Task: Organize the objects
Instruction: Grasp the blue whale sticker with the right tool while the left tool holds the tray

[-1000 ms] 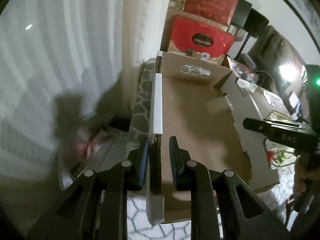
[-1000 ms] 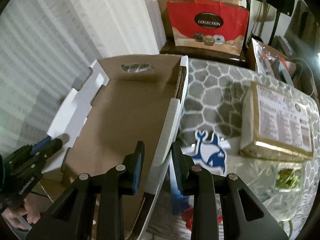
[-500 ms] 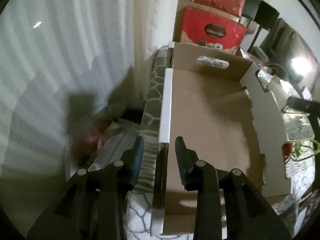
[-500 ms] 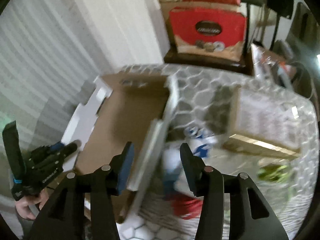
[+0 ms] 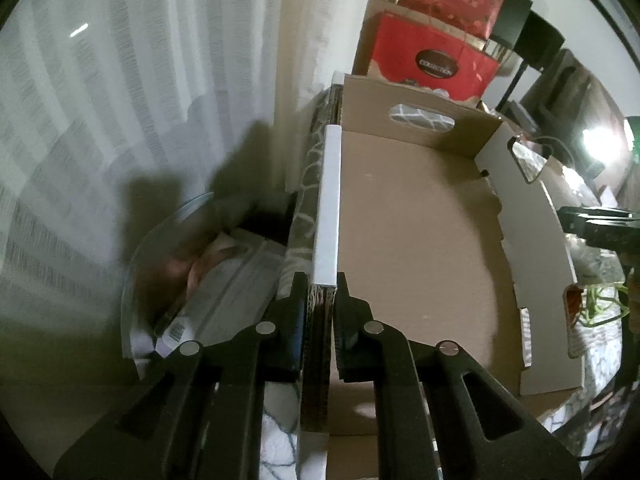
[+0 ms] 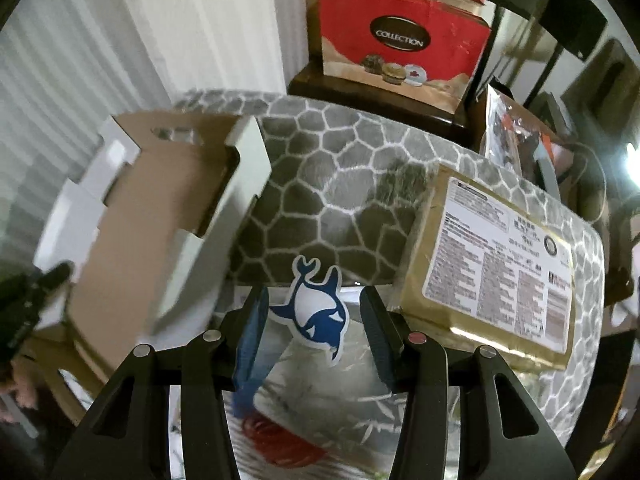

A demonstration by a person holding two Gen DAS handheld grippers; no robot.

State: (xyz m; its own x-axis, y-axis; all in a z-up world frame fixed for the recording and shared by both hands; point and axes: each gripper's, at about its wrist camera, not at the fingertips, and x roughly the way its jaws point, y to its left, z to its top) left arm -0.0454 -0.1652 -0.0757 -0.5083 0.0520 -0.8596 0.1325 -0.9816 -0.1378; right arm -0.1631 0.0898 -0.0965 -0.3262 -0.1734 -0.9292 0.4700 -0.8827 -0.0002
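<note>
On the left side of the patterned worktop (image 6: 340, 184) sits the open cardboard box (image 5: 420, 248), empty, its far wall with the handle slot toward the red gift bag (image 6: 400, 40). My left gripper (image 5: 322, 300) has its fingers clamped on the box's left wall, pads pressed to both faces of the corrugated edge just below the white strip. My right gripper (image 6: 312, 324) hangs over the worktop's near side with its fingers parted and nothing between them; beneath it lies a whale-shaped sticker (image 6: 316, 312) on a leaf-printed pack, with something red, too blurred to name, nearer me. A gold labelled package (image 6: 492, 264) lies toward the right edge, well apart from the box.

I judge the step to be steadying the box while I collect the first item. To do that well I would keep the left hold firm and level so the wall does not fold, bring the right fingers straight down astride one item only, close on it before lifting, then carry it over the box's right wall without knocking it.
</note>
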